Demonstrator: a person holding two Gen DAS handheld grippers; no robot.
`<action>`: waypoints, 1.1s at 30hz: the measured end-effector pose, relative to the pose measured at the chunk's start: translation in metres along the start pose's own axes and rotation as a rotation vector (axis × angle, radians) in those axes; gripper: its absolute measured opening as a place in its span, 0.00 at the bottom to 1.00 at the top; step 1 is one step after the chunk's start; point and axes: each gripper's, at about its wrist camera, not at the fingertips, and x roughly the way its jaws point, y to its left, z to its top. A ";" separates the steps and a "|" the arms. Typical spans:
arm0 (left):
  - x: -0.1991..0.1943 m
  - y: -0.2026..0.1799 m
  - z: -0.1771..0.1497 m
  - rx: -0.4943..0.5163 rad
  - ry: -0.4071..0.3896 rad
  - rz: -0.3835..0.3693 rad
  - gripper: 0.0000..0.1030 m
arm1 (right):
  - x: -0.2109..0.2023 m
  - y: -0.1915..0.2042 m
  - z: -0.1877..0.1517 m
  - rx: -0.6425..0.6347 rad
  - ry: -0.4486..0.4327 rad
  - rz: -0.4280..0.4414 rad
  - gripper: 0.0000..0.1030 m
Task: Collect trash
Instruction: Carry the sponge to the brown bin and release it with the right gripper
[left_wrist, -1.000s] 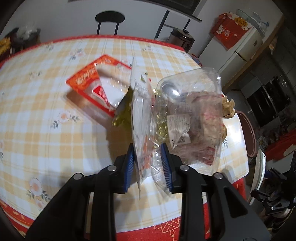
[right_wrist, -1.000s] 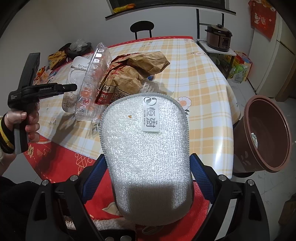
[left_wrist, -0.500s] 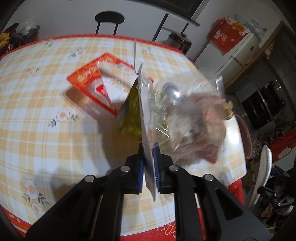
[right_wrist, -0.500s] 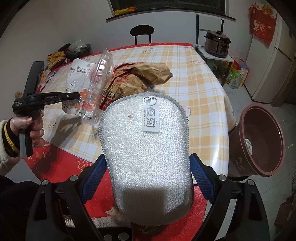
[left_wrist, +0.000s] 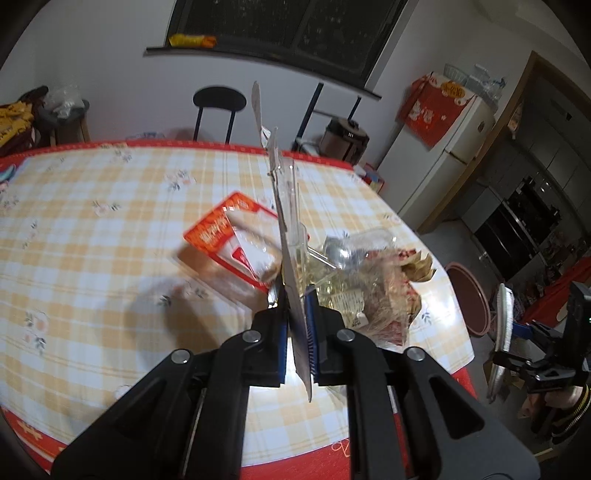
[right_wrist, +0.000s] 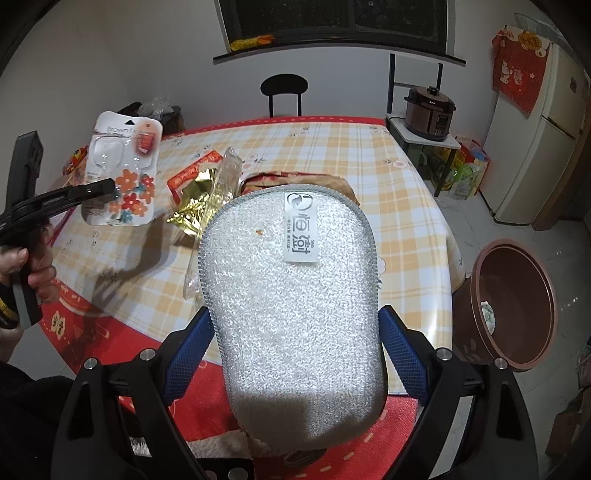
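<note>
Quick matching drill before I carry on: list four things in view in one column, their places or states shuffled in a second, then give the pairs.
1 flowered blister card
2 silver scouring pad
3 brown bin
4 gold foil wrapper

a on the floor beside the table
b lying on the tablecloth
c pinched in the left tongs
d between the right tongs

Pairs: 1-c, 2-d, 3-a, 4-b

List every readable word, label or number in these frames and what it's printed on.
"Brown H…", rest cut off by glare: top of the blister pack in the left gripper.
"恒澍": white tag on the silver pad in the right gripper; small print beside it unreadable.
Red package: white lettering, blurred.
Fridge's red poster: too small.
</note>
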 end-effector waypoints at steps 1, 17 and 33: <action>-0.007 0.000 0.002 0.003 -0.012 -0.001 0.12 | 0.000 0.000 0.000 0.004 -0.005 -0.001 0.85; -0.037 -0.068 0.011 0.025 -0.093 -0.018 0.12 | -0.030 -0.103 0.005 0.124 -0.105 -0.047 0.85; -0.008 -0.184 0.010 0.004 -0.102 0.047 0.12 | -0.040 -0.297 -0.003 0.292 -0.145 -0.156 0.85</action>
